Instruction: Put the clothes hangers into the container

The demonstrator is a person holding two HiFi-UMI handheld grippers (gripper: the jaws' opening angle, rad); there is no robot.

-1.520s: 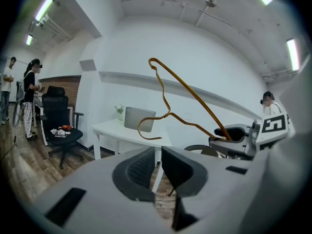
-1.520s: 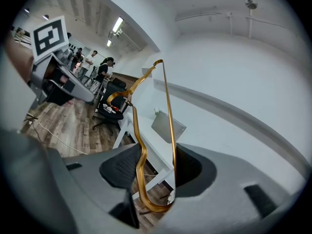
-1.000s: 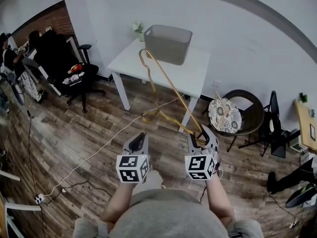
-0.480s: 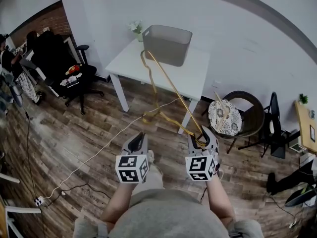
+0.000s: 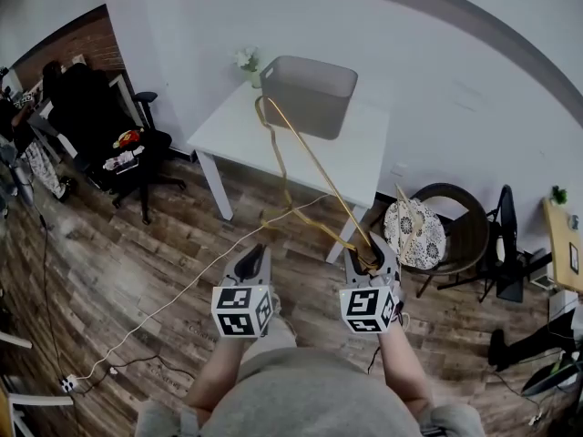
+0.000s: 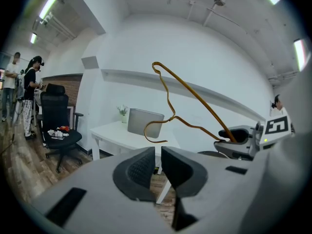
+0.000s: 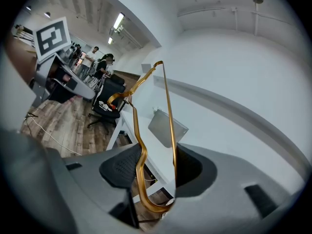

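Observation:
A grey container stands at the far side of a white table, ahead of me. My right gripper is shut on one end of a thin gold clothes hanger, whose hook end reaches up toward the container. In the right gripper view the hanger loops between both pads of the right gripper, with the container beyond. My left gripper hangs beside it, shut and holding nothing. In the left gripper view, the left gripper faces the hanger and container.
A black office chair stands left of the table. A round chair with a patterned cushion is on the right. A white cable crosses the wooden floor. A small plant sits by the container. People stand far left.
The table and container have drifted slightly down and nearer in the head view. The hanger stays in the right gripper, and both grippers keep their places relative to me.

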